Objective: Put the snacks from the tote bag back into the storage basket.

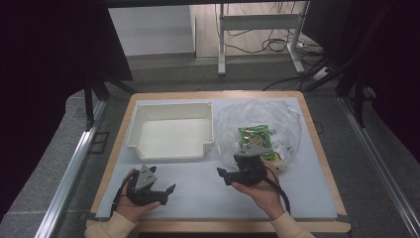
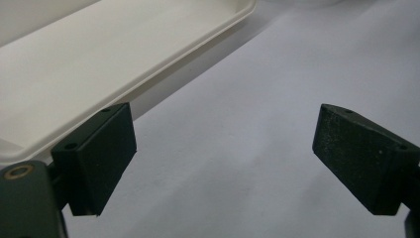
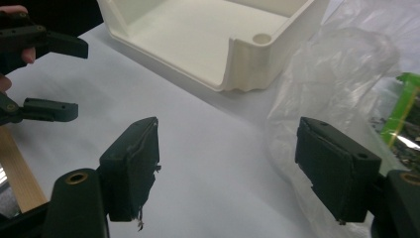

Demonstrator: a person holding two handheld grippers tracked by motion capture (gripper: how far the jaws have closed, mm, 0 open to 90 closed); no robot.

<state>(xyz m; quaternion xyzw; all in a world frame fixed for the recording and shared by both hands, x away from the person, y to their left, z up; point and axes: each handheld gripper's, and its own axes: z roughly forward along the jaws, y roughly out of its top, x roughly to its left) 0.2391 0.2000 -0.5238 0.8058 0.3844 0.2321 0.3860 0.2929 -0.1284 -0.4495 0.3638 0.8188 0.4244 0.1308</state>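
Note:
A white plastic bin point(image 1: 168, 150) stands open and empty at the middle left of the table. Right of it lies a crumpled clear plastic bag point(image 1: 282, 119) holding green snack packets point(image 1: 254, 135). My left gripper point(image 1: 167, 194) rests low on the mat in front of the bin, jaws open and pointing right, nothing between them. My right gripper point(image 1: 222, 176) sits at the bag's near edge, open and empty, pointing left. In the left gripper view the open gripper point(image 2: 225, 158) frames bare mat beside the bin's rim point(image 2: 198, 37). In the right gripper view the open gripper point(image 3: 228, 173) faces the bin's corner point(image 3: 247, 64), the bag point(image 3: 341, 74) and the left gripper point(image 3: 54, 79).
A pale mat point(image 1: 208, 198) covers a wooden table point(image 1: 317, 148). Beyond the far edge are a grey floor, metal desk legs point(image 1: 221, 44) and cables. Dark curtains hang on both sides. A green packet's edge point(image 3: 403, 109) shows through the bag.

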